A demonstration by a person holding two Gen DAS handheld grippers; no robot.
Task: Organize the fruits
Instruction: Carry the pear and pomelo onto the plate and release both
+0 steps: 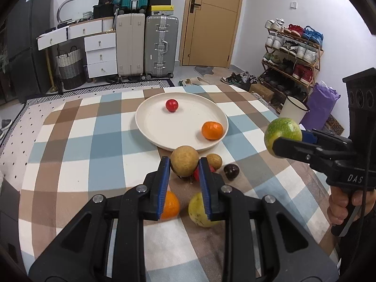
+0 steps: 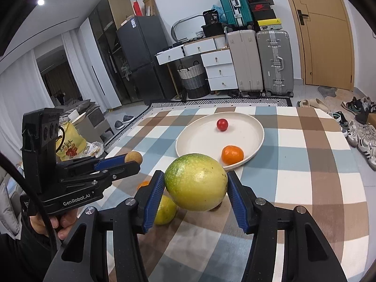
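— Where's the fruit?

— A green-yellow fruit (image 2: 196, 182) sits at frame centre, pinched between the right gripper (image 2: 196, 185) jaws, lifted above the checked worktop (image 2: 317, 164). A brown round fruit (image 1: 184, 163) sits lower centre, gripped by the left gripper (image 1: 184, 170) jaws, narrowly parted; contact on the right pad is hard to judge.

— And the plate?

— The cream plate (image 1: 150, 127), upper centre, holds a red fruit (image 1: 171, 105) and an orange (image 1: 212, 130). More fruit lies loose near the jaws.
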